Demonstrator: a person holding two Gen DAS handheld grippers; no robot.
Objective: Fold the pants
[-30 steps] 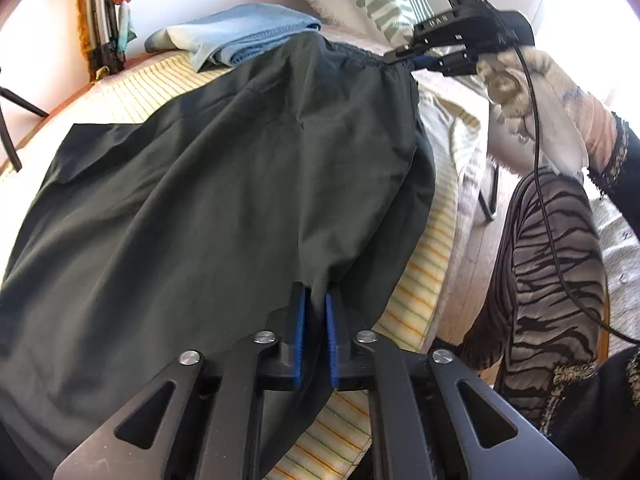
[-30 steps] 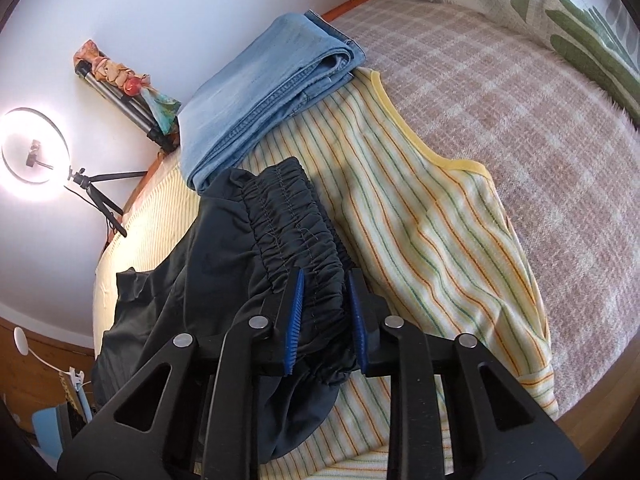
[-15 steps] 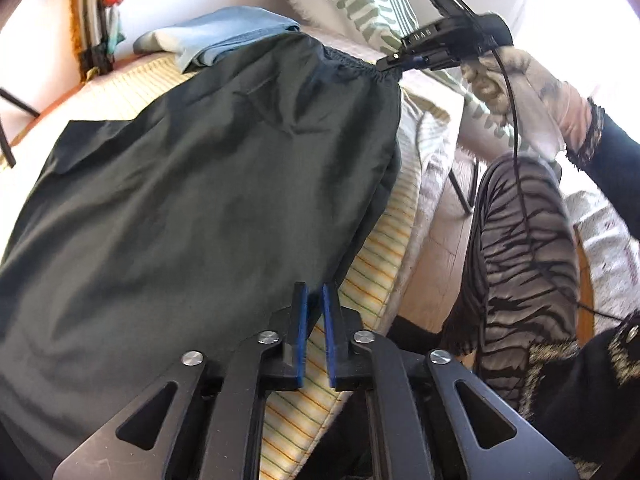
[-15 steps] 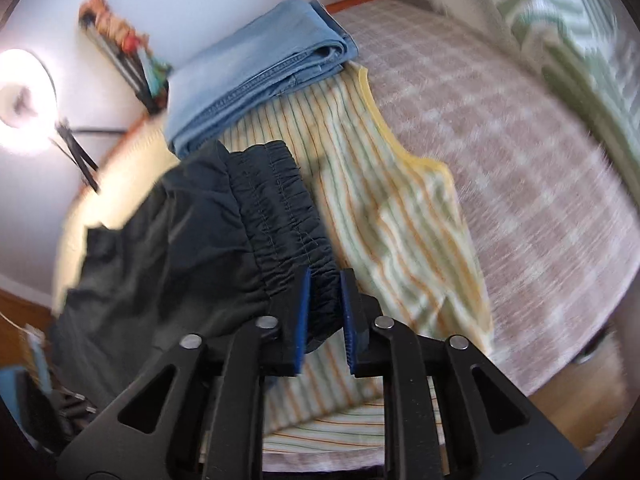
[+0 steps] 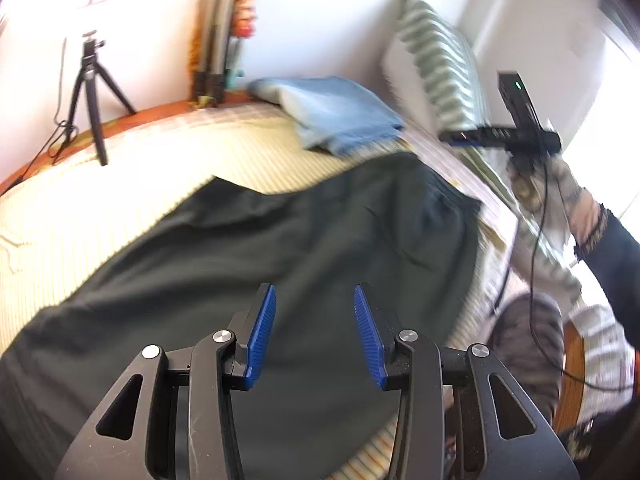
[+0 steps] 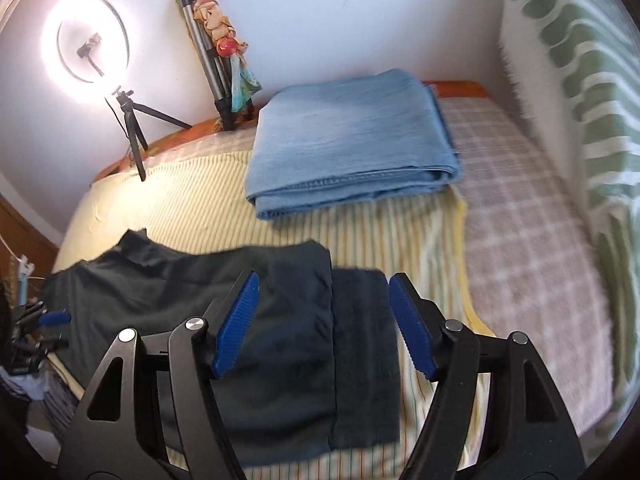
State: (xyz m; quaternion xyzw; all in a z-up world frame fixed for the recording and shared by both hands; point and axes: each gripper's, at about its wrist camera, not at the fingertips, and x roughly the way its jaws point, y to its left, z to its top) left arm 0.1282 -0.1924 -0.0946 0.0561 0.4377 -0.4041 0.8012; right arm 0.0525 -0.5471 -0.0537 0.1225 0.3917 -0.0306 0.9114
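Dark green pants (image 5: pixel 248 272) lie flat on the striped bed cover, folded lengthwise. In the right wrist view the pants (image 6: pixel 256 320) show their gathered waistband (image 6: pixel 364 356) at the right end. My left gripper (image 5: pixel 315 328) hovers above the leg part, its jaws opening, with no cloth between the blue pads. My right gripper (image 6: pixel 323 322) hangs over the waistband, jaws opening wide, also holding nothing. In the left wrist view the right gripper (image 5: pixel 460 138) is raised at the far right, held by a gloved hand (image 5: pixel 544 188).
Folded blue jeans (image 6: pixel 352 136) rest at the back of the bed (image 6: pixel 532 248). A green-and-white patterned pillow (image 6: pixel 580 80) stands at the right. A ring light on a tripod (image 6: pixel 90 40) and a folded tripod (image 6: pixel 212 56) stand by the wall. The person's striped-trousered leg (image 5: pixel 528 344) is beside the bed.
Both grippers let go of the pants, opened and rose away. The pants dropped flat on the bed, the waistband no longer lifted.
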